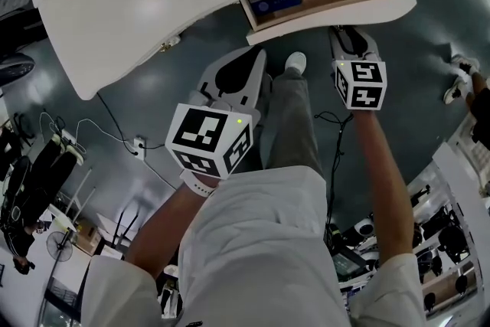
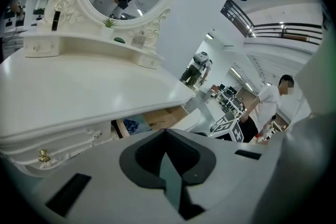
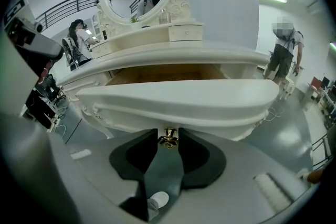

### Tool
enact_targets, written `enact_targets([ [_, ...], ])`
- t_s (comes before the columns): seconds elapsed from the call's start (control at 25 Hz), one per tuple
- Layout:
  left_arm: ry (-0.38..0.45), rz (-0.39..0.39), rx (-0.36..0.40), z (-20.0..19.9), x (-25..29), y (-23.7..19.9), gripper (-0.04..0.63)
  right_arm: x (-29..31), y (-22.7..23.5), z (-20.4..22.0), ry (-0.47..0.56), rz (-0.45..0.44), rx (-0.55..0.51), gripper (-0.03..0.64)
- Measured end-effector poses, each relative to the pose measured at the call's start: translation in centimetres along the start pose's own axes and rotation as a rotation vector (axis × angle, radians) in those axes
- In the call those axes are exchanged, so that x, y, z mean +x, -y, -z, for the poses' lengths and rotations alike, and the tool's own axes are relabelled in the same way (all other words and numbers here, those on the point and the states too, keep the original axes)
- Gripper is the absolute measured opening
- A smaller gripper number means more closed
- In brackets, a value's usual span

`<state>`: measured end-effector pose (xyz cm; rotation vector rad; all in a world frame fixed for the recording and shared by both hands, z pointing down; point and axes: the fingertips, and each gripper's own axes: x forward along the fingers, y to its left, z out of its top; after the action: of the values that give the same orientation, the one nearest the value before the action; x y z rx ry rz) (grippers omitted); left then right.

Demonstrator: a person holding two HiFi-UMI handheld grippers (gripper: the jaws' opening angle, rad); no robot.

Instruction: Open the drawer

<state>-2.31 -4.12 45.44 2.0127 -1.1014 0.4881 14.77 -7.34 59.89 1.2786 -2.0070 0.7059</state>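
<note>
Dressing-table drawer [image 3: 178,99], white, drawn partway out; brass knob [image 3: 168,138] gripped by right gripper [image 3: 168,141].
Knob sits at the lower middle of the drawer front, clamped between the two dark jaws near their tips. Right forearm stretched ahead, gripper tilted downward. Left gripper [image 2: 166,131]: jaws pressed together on nothing, tilted downward near the tabletop [image 2: 79,97] edge, left of the drawer. Blue item [image 1: 277,0] lies inside the drawer.

Bright even overhead light; soft glare on tabletop [image 1: 145,8]; fisheye warp, dark corners.
</note>
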Motion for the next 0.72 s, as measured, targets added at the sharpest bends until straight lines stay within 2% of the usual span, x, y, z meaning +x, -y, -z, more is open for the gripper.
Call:
enact_targets([
  [0.72, -0.013, 0.013, 0.01, -0.1, 0.9, 0.7, 0.009, -1.9, -0.3, 2.4, -0.025, -0.002, 0.004, 0.133],
])
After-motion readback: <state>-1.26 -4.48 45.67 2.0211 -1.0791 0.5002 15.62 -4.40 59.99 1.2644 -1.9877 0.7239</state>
